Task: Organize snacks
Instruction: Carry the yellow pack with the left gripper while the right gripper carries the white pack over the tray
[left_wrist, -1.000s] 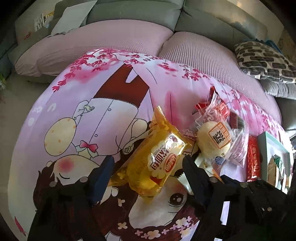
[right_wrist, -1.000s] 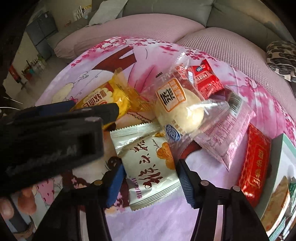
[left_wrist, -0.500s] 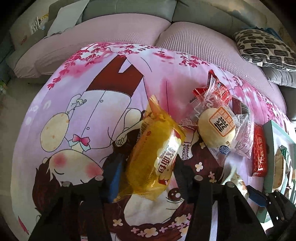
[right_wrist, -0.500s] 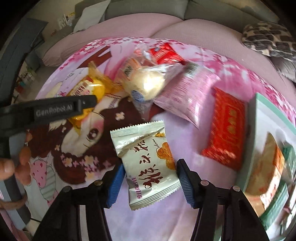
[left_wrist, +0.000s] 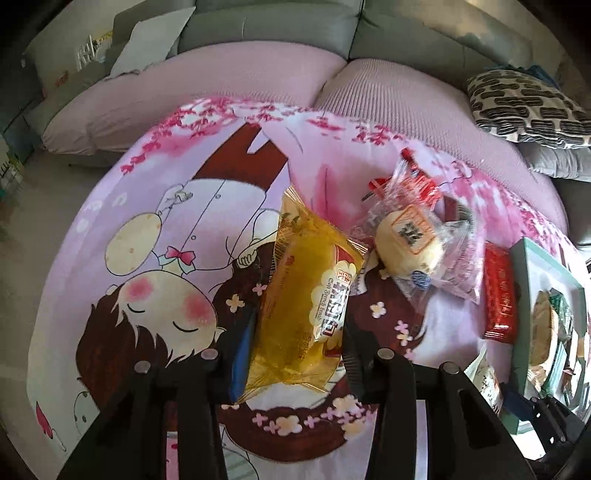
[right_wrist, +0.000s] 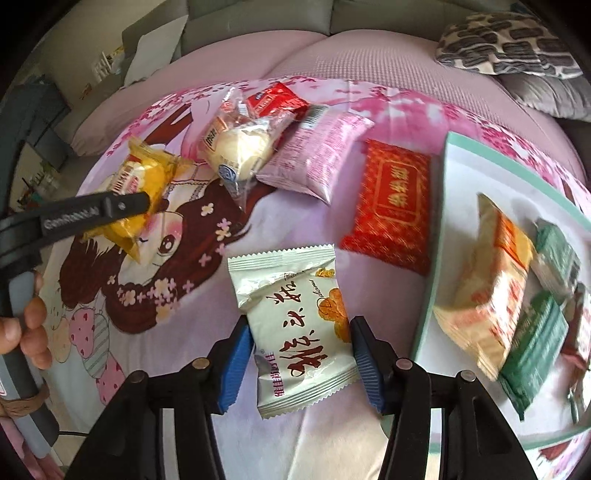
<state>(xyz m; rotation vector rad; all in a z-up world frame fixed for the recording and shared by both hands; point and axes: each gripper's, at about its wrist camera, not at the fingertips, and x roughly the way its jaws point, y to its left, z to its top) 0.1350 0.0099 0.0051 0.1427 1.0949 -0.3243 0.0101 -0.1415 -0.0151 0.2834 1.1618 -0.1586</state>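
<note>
Now both grippers carry snacks. Left gripper (left_wrist: 295, 354): jaws, having just been closing, pinch the yellow bread packet (left_wrist: 306, 295), long axis pointing away between them. Right gripper (right_wrist: 301, 363): jaws, also just closing, clasp the white pastry packet (right_wrist: 295, 328) by its sides. The tray (right_wrist: 461, 166) lies just right of that packet, nearer the right hand.

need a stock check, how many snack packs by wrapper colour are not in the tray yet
Yellow: 1, the yellow bread pack
White: 1, the white pastry pack
Clear: 1, the clear-wrapped bun
Pink: 1, the pink packet
Red: 2, the large red packet and the small red packet
Total: 6
</note>
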